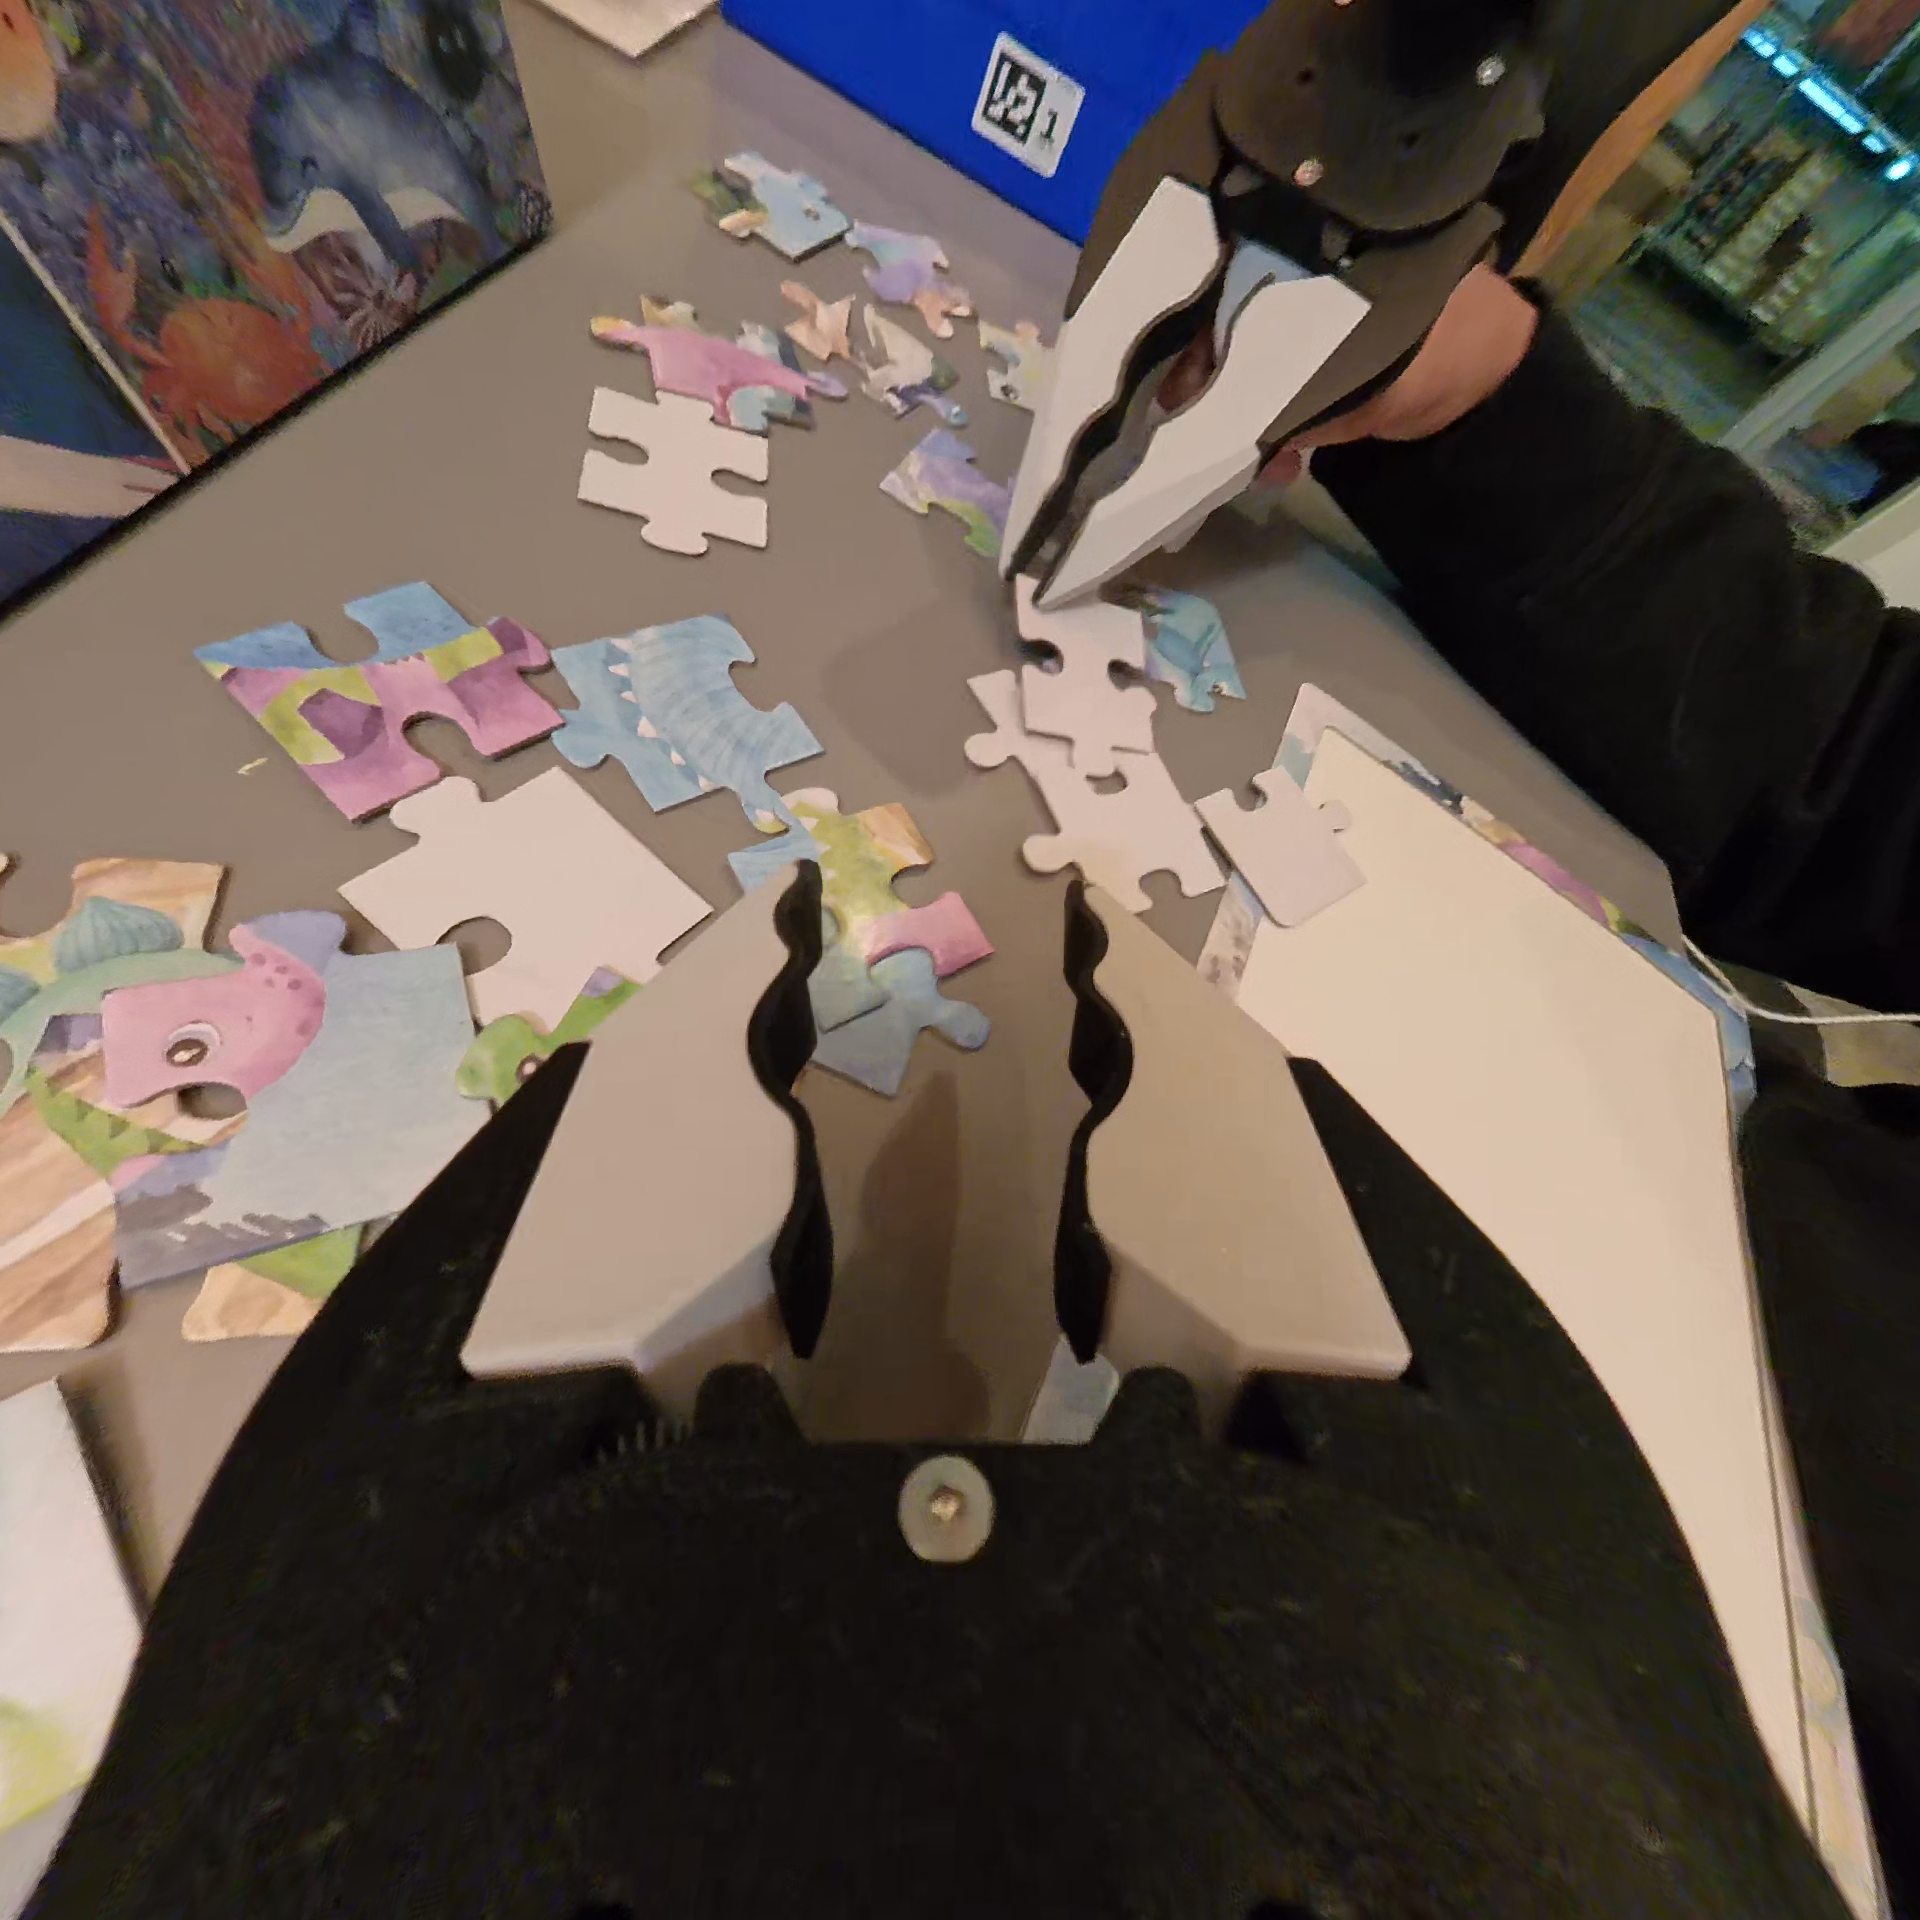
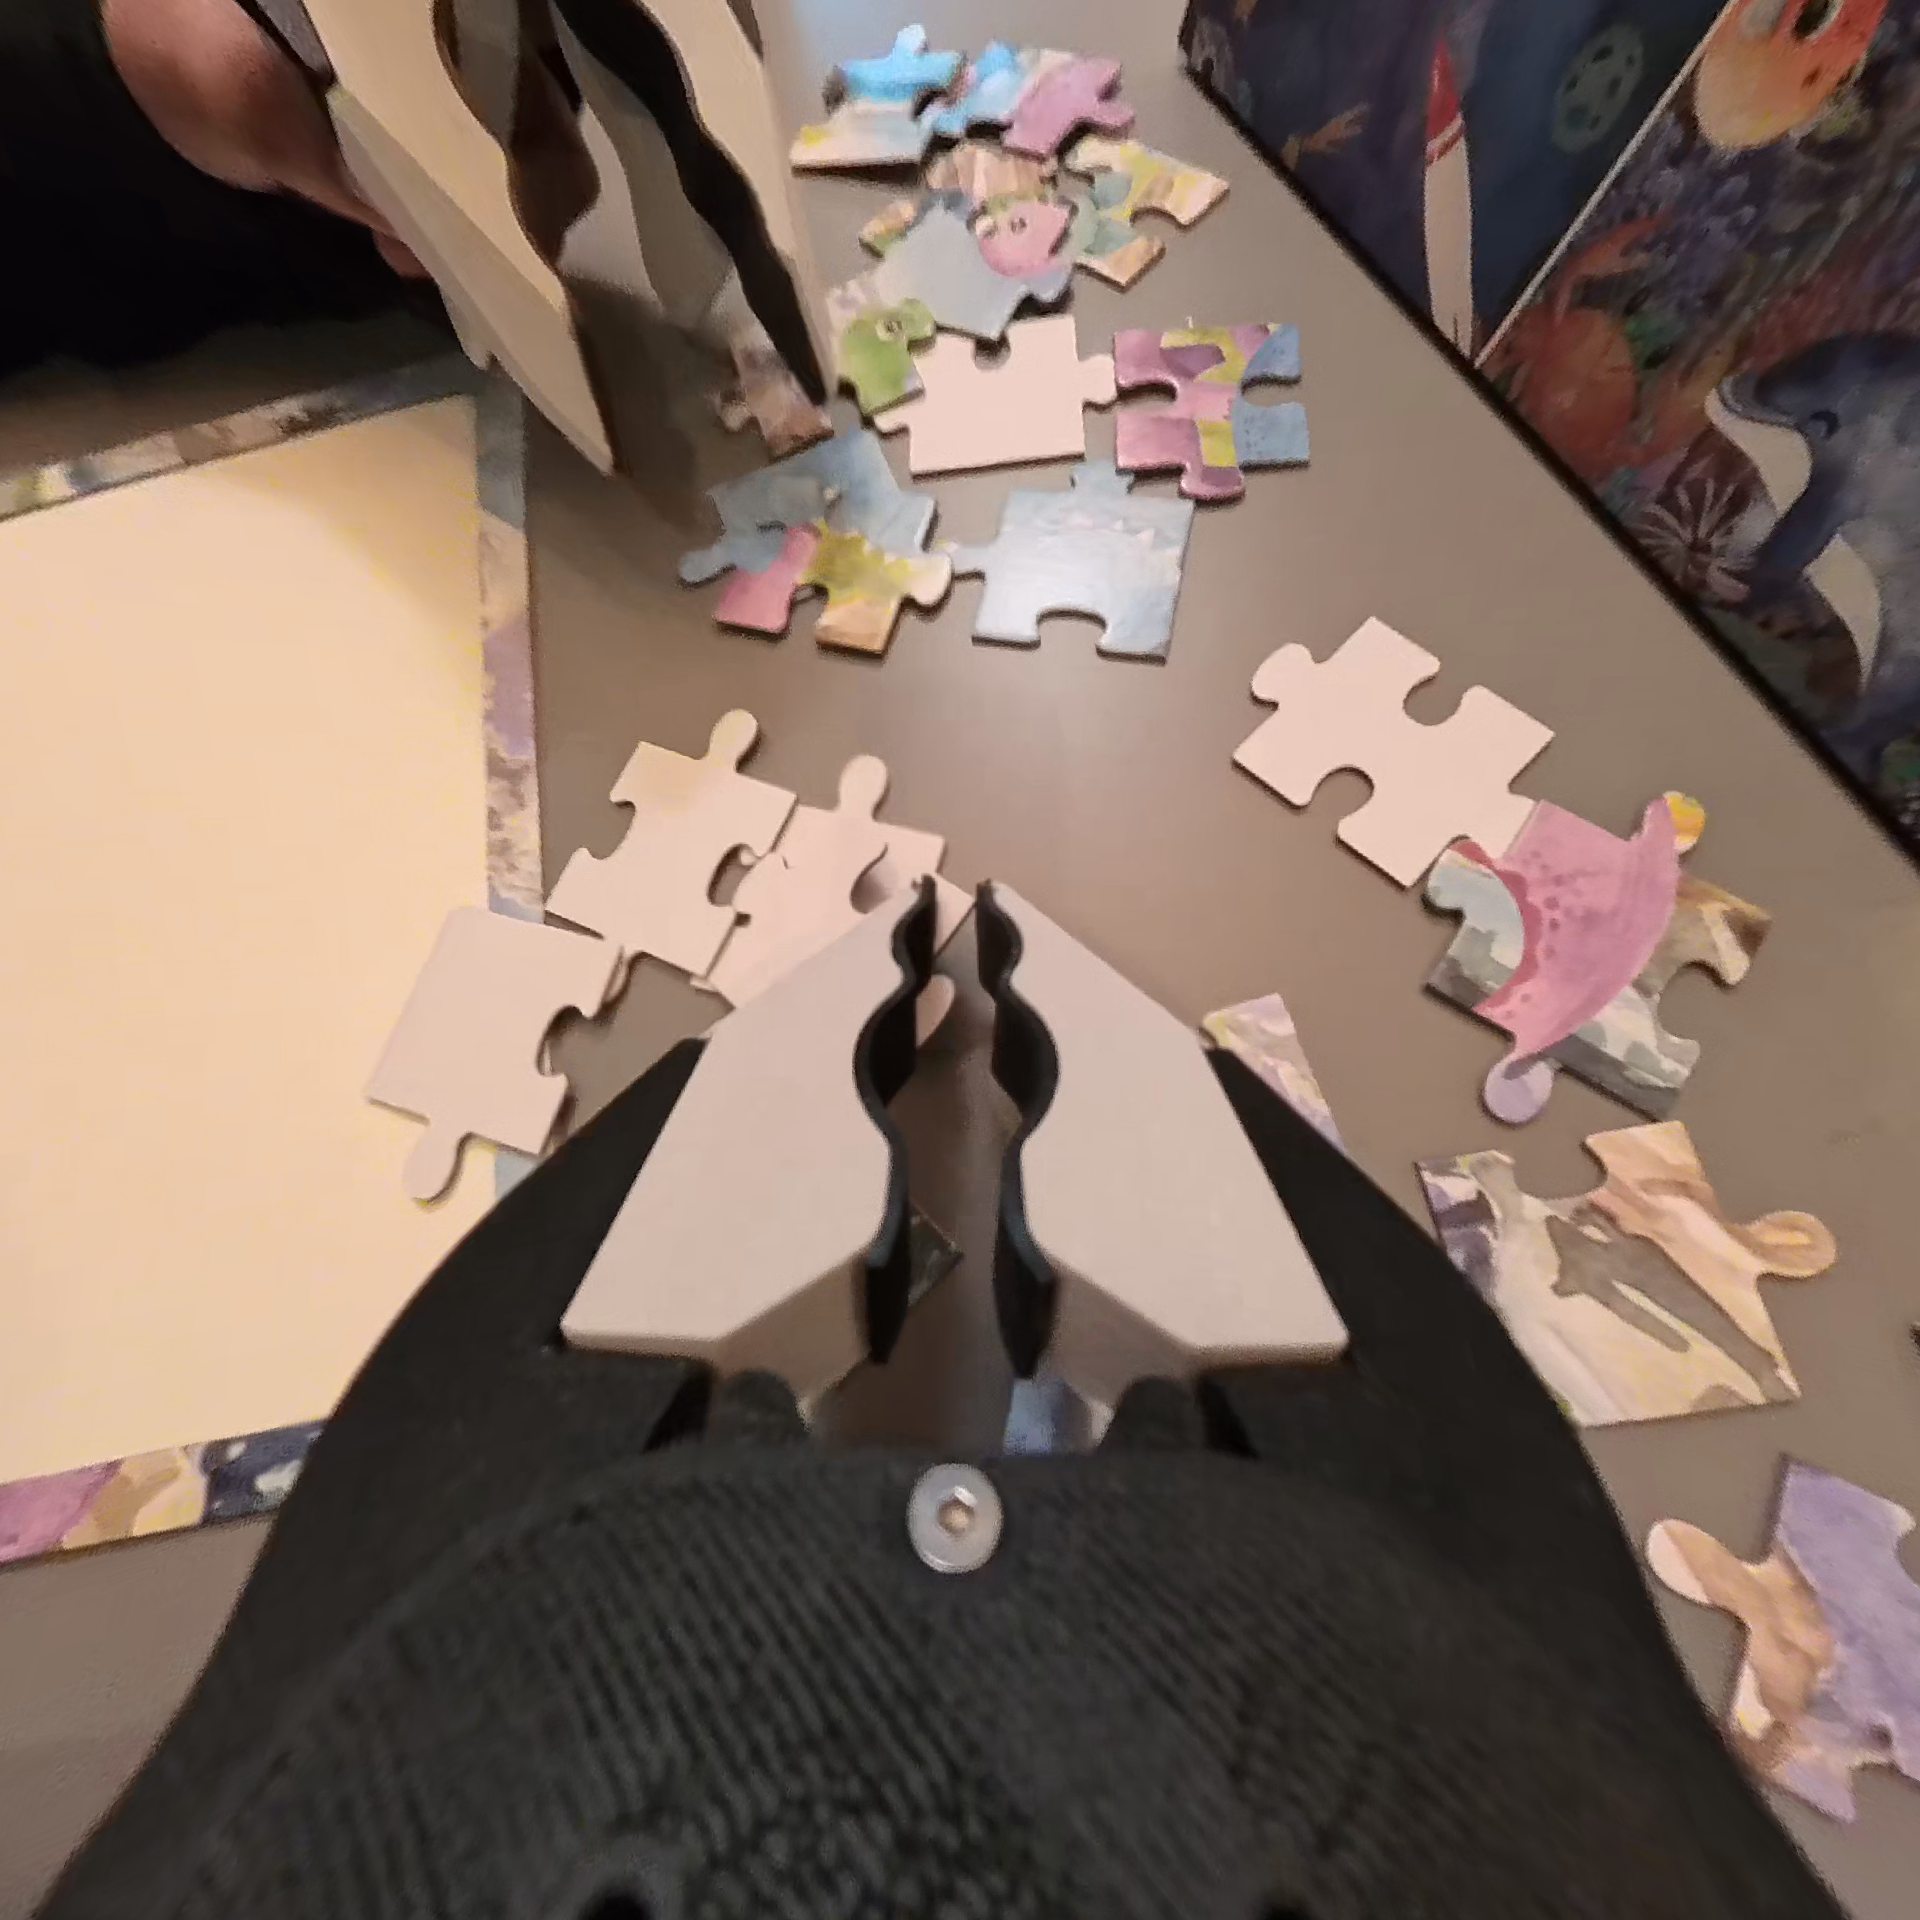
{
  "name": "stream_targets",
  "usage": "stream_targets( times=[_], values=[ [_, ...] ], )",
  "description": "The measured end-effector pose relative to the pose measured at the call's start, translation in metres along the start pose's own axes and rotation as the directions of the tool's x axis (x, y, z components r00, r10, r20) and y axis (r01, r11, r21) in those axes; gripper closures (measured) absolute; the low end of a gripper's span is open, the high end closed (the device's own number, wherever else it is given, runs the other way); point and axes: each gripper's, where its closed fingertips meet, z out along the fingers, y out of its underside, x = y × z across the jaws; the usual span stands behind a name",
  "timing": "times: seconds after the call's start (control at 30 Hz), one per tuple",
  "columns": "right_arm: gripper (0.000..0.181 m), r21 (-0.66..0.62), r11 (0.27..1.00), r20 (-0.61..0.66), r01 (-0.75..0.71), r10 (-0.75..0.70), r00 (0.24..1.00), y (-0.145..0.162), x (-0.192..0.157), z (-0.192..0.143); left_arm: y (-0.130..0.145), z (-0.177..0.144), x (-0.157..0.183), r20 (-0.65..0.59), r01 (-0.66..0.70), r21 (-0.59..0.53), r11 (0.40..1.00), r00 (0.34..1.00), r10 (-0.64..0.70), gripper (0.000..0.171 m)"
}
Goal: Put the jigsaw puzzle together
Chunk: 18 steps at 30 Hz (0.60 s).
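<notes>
Pastel puzzle pieces point(image 1: 686, 717) lie scattered on the grey table point(image 1: 436, 457), several white-side up. The left gripper point(image 1: 940, 904) gapes empty; the right gripper point(image 2: 951, 899) pinches a blank piece point(image 2: 821, 904). Only the left view shows a blue bin point(image 1: 894, 83).

Can't really tell if the right gripper point(image 2: 951, 899) is actually pinching the white piece point(image 2: 821, 904) at its tips, its fingers cover the contact. The picture box point(image 2: 1714, 343) off to its far right runs out of frame, and so does the puzzle tray point(image 2: 509, 644) on its left.
</notes>
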Motion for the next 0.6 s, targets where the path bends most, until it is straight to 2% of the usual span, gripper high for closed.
stream_targets(
  times=[0.2, 0.3, 0.37, 0.5, 0.6],
  values=[
    [0.181, 0.144, 0.990, 0.091, -0.001, -0.013, 0.996, -0.030, -0.020, -0.013, -0.017, 0.005, 0.034, -0.139, 0.024, 0.094, 0.995, 0.990, -0.011, 0.127],
    [0.181, 0.208, 0.978, 0.156, -0.003, -0.030, 0.987, -0.045, -0.036, -0.016, -0.024, 0.009, 0.050, -0.223, 0.066, 0.145, 0.987, 0.974, -0.032, 0.117],
    [0.181, 0.214, 0.977, 0.168, 0.006, -0.043, 0.985, -0.050, -0.042, -0.014, -0.023, 0.013, 0.054, -0.237, 0.072, 0.147, 0.987, 0.971, -0.036, 0.114],
    [0.181, 0.233, 0.969, 0.036, 0.078, -0.089, 0.995, -0.057, -0.030, -0.012, -0.019, 0.018, 0.053, -0.191, 0.017, 0.127, 0.992, 0.981, 0.007, 0.114],
    [0.181, 0.232, 0.957, -0.183, 0.175, -0.134, 0.974, -0.060, -0.003, -0.019, -0.022, 0.015, 0.052, -0.175, 0.006, 0.145, 0.989, 0.984, 0.020, 0.114]
  ],
)
